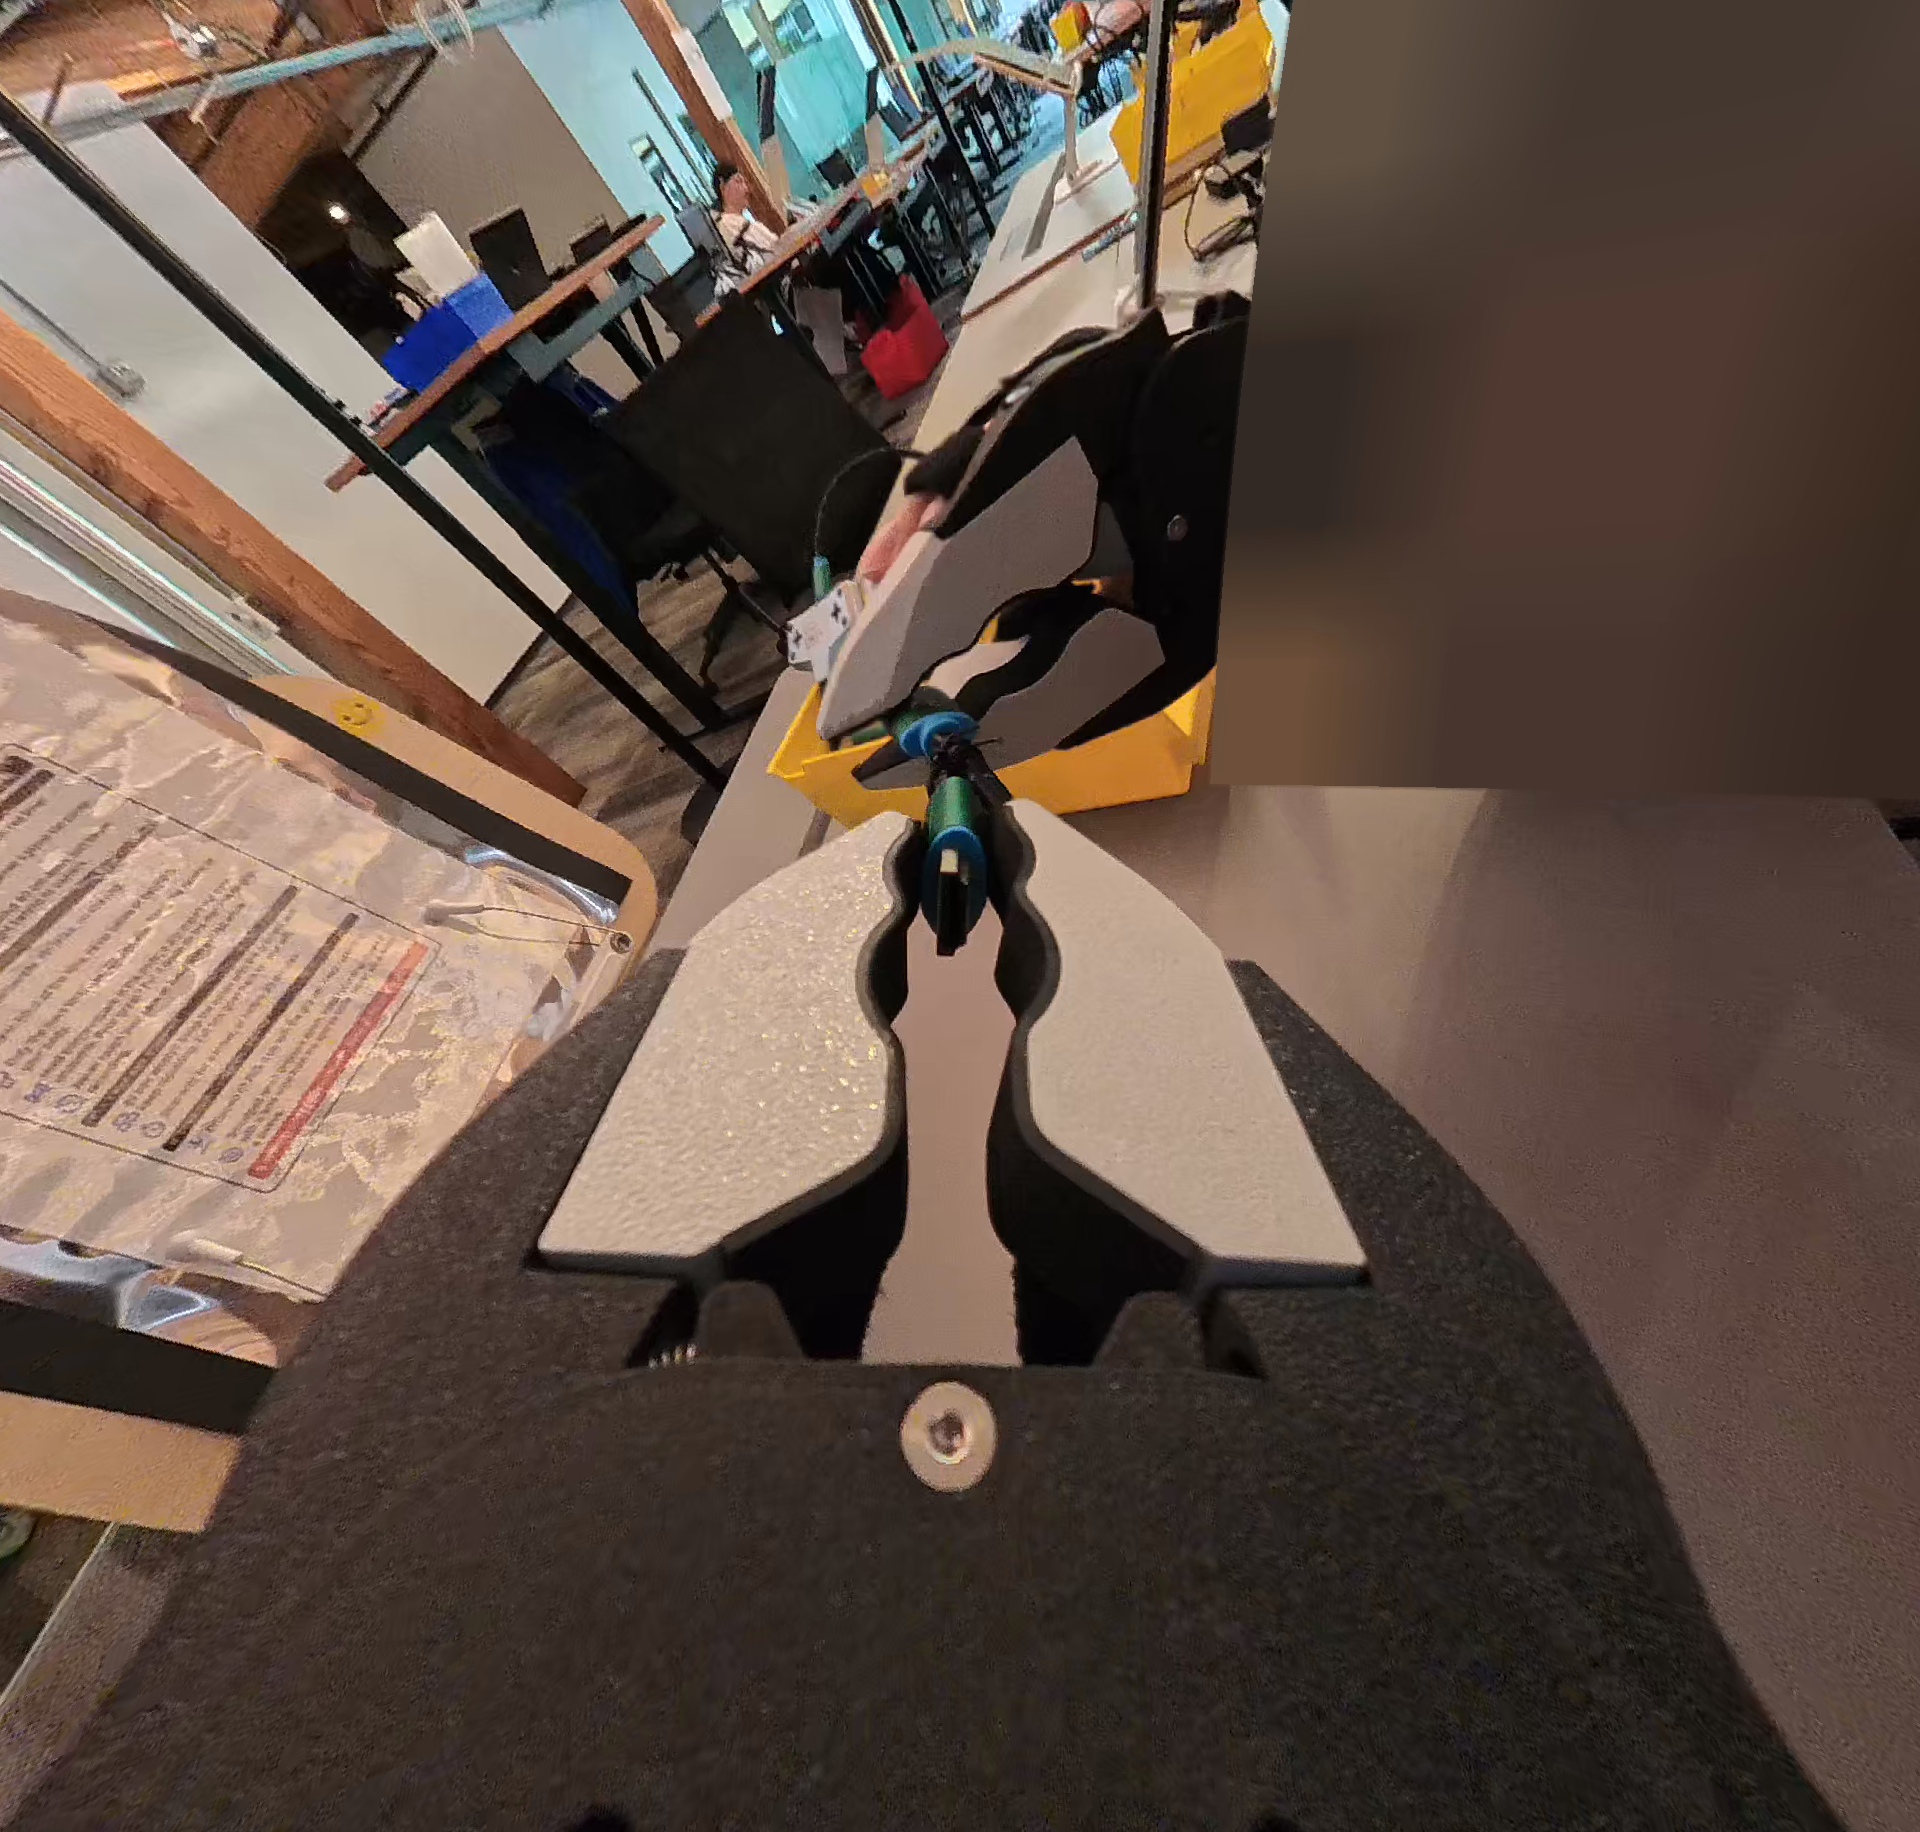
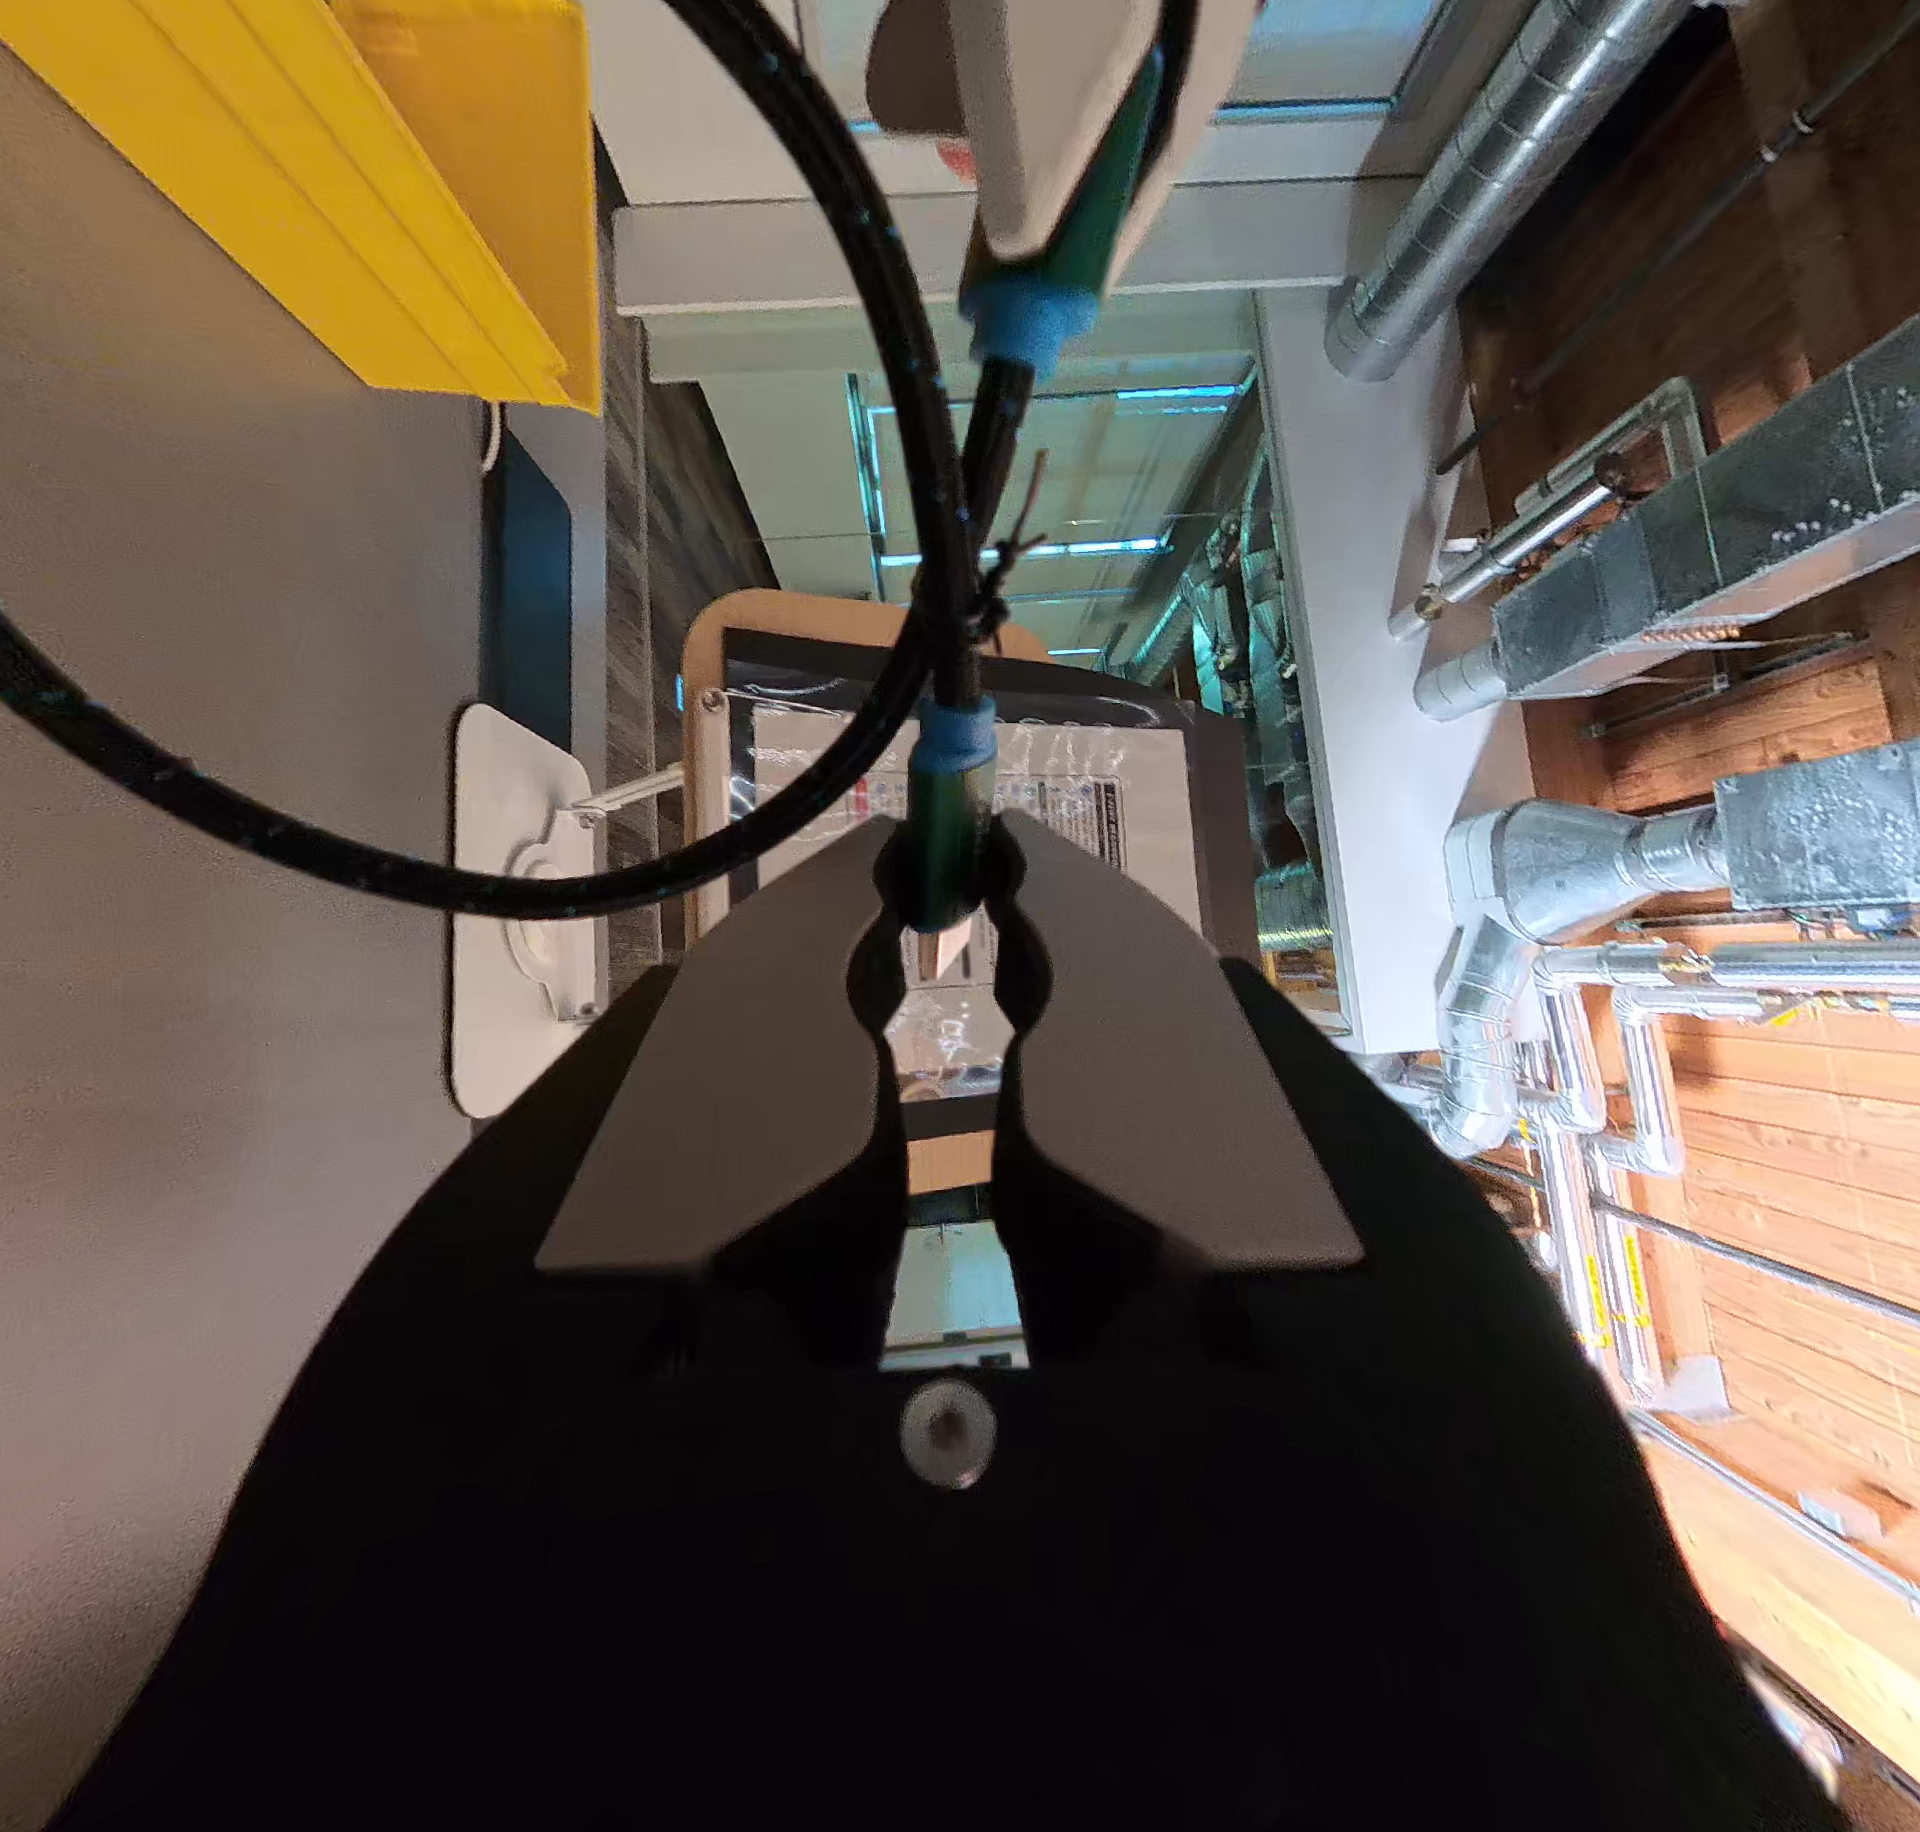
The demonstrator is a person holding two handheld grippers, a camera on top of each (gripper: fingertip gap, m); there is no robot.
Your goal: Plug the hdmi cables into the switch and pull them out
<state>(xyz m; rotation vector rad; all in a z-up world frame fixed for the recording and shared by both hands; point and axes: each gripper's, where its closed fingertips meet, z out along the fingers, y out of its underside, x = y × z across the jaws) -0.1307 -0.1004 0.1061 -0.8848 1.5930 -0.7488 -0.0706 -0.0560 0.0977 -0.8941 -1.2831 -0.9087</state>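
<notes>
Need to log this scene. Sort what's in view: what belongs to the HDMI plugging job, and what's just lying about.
Belongs to the job:
- left gripper, shut on one green HDMI plug
- right gripper, shut on the other green HDMI plug
- black cable looping between them

Lying about:
- yellow bin
- plastic-wrapped sheet
- grey tabletop

No switch is visible.

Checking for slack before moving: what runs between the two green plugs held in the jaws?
A short black cable with a small tie joins the near plug to the far plug; right wrist view shows it best.
</notes>
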